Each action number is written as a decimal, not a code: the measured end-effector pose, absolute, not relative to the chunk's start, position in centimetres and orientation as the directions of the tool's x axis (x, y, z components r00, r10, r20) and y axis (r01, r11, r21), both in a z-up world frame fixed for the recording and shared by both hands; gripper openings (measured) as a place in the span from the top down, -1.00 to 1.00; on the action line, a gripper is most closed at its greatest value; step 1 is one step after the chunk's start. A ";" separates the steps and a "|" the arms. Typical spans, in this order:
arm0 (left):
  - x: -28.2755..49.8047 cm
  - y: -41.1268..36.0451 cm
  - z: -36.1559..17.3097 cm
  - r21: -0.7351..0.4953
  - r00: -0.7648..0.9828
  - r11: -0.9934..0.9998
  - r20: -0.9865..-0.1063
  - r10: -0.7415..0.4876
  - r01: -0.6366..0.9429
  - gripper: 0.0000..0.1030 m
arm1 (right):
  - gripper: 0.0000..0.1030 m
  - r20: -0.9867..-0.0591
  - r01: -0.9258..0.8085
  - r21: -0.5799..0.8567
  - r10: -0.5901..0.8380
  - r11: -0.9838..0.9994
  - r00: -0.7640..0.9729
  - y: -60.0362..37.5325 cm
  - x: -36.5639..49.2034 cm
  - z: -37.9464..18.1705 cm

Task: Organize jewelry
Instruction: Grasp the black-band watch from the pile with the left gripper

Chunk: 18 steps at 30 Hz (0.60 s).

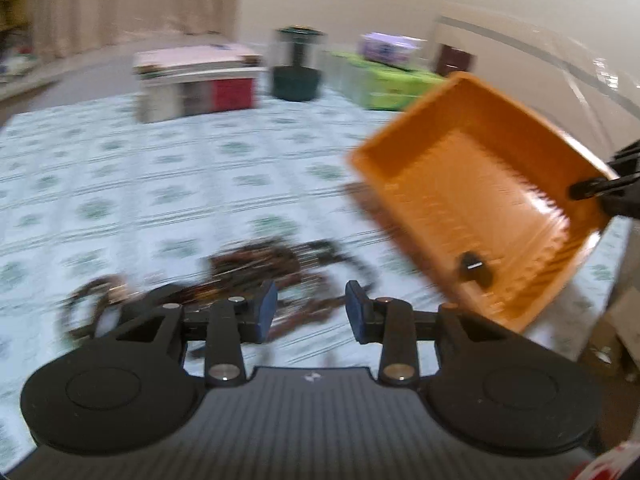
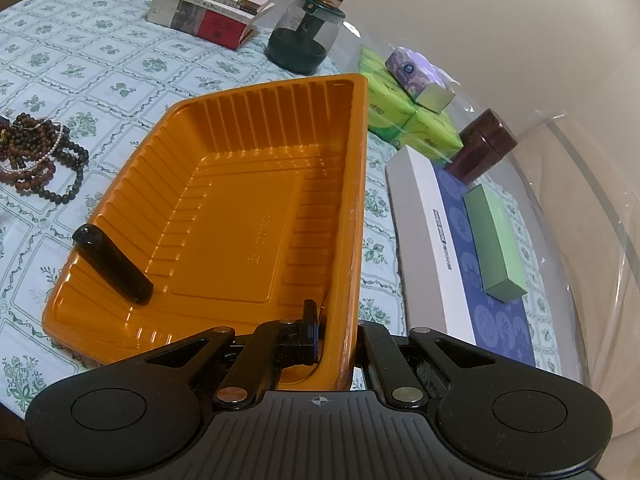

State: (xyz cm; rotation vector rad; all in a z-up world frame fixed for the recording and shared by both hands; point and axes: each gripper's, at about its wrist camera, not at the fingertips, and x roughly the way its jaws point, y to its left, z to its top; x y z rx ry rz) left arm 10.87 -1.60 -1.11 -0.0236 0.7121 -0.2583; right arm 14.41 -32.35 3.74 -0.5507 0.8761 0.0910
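The right gripper point(image 2: 336, 340) is clamping the near wall of a ribbed orange plastic tray point(image 2: 248, 216), one of its fingers point(image 2: 308, 332) lying inside the tray and the other outside the wall, so the fingers are closed tight on the rim. The tray is tilting, its far end raised above the table covered in a pale green floral-patterned cloth point(image 2: 80, 60). A glossy black cylindrical piece point(image 2: 114, 266) is lying in the tray's lower left corner, resting against the ribbed side.

The left gripper point(image 1: 310, 310) is hanging just above the cloth with its blue-padded fingers point(image 1: 266, 310) parted a moderate way and gripping nothing. Right in front of them a tangled heap of dark brown and black beaded bracelets point(image 1: 256, 268) is sitting on the cloth (the left view is motion-blurred, so single strands are hard to separate); the right wrist view is showing the same heap at the tray's left, with one white pearl strand among the beads.

Toward the back of the table a stack of books point(image 2: 208, 4) is lying beside a dark green glass-domed jar point(image 2: 304, 36), with bright green tissue packs point(image 2: 404, 116) to their right, near a small dark maroon jar point(image 2: 482, 150).
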 end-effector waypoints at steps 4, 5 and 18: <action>9.4 2.5 -2.0 -0.061 0.747 0.989 -0.649 -0.143 0.136 0.31 | 0.94 -0.753 -0.297 -0.420 -0.146 0.858 0.642 -32.3 14.4 3.7; 9.3 3.3 -2.2 -0.042 0.748 0.992 -0.653 -0.115 0.116 0.31 | 0.94 -0.752 -0.296 -0.420 -0.147 0.858 0.643 -32.3 14.4 3.7; 11.3 4.6 -4.1 0.078 0.750 0.984 -0.658 -0.068 0.158 0.35 | 0.94 -0.751 -0.296 -0.432 -0.158 0.852 0.641 -32.1 14.5 3.8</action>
